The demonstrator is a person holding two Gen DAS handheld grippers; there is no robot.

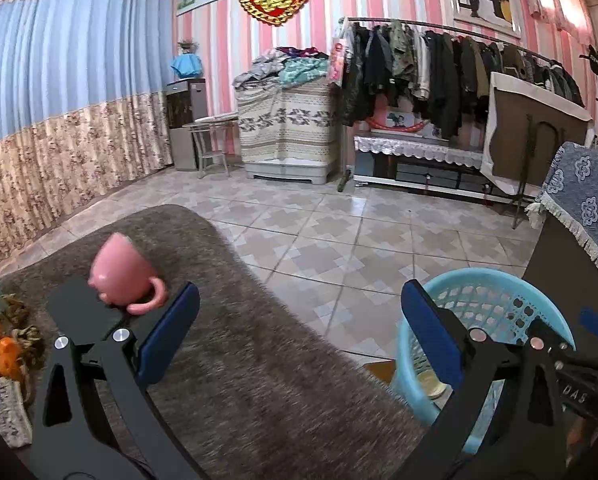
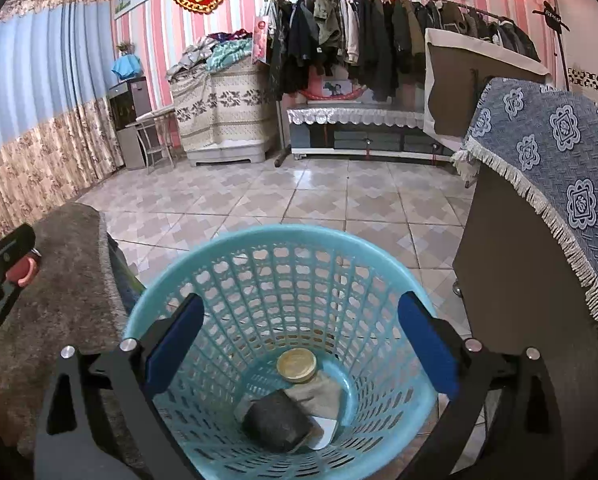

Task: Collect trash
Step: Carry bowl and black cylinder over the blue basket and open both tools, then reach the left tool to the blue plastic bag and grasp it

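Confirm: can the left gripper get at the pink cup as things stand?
Probably yes. The left gripper is open and empty, and the pink cup lies tipped on the brown rug just beside its left finger, uncovered.

Free room and obstacles. The mouth of the blue basket (image 2: 283,240) is open from above; its floor is partly taken by a round gold lid (image 2: 297,365), a dark block (image 2: 277,426) and a pale cloth (image 2: 319,394). The right gripper (image 2: 301,344) is held over that mouth with jaws spread wide and nothing between them. To the basket's right, passage is closed by a dark cabinet side (image 2: 511,300) under a fringed blue cloth (image 2: 559,152). To its left stands the carpeted table (image 1: 227,320), its near surface bare, with an overturned pink cup (image 1: 127,280) just beside the left gripper (image 1: 299,336), also spread empty. The tiled floor (image 1: 339,232) beyond is unobstructed
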